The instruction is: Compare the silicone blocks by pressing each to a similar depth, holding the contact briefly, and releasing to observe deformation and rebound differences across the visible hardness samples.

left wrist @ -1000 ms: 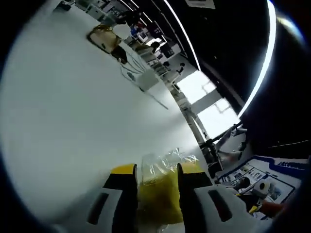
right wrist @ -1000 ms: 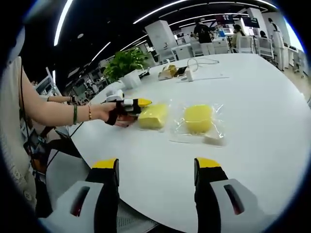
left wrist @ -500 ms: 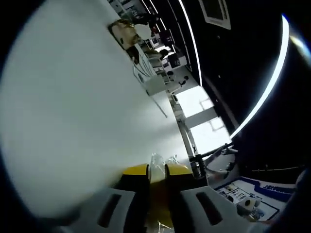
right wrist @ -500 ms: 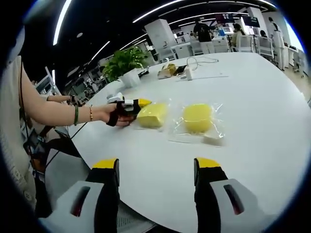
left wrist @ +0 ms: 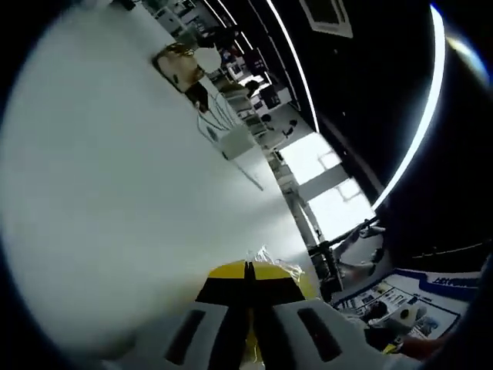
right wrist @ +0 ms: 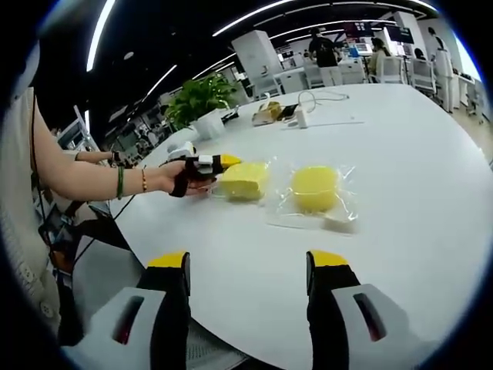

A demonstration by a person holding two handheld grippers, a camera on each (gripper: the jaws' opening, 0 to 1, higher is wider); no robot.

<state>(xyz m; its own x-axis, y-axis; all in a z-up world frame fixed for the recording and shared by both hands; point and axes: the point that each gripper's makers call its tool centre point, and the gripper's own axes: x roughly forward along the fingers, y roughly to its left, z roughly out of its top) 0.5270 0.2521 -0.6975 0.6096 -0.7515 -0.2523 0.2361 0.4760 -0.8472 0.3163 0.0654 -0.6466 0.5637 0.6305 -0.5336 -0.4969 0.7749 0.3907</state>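
My left gripper (left wrist: pixel 248 268) has its jaws pressed together on a yellow silicone block in a clear bag (left wrist: pixel 302 282); only a thin yellow sliver shows between them. From the right gripper view, a person's hand holds that left gripper (right wrist: pixel 223 163) against the left edge of the square yellow block (right wrist: pixel 245 179). A round yellow block (right wrist: pixel 316 187) lies in its own clear bag just right of it, untouched. Nearer the table's front edge, my right gripper (right wrist: pixel 245 260) stands open with nothing between its jaws.
Everything rests on a white table (right wrist: pixel 408 154). A potted plant (right wrist: pixel 202 99), a white adapter with a cable (right wrist: pixel 300 117) and a brown object (right wrist: pixel 266 113) sit at the far side. A small white piece (right wrist: pixel 337 221) lies by the round block. The person's forearm (right wrist: pixel 85 181) reaches in from the left.
My left jaws have closed from wide around the block to nearly touching, squeezing it thin. The right gripper has stayed where it was, open.
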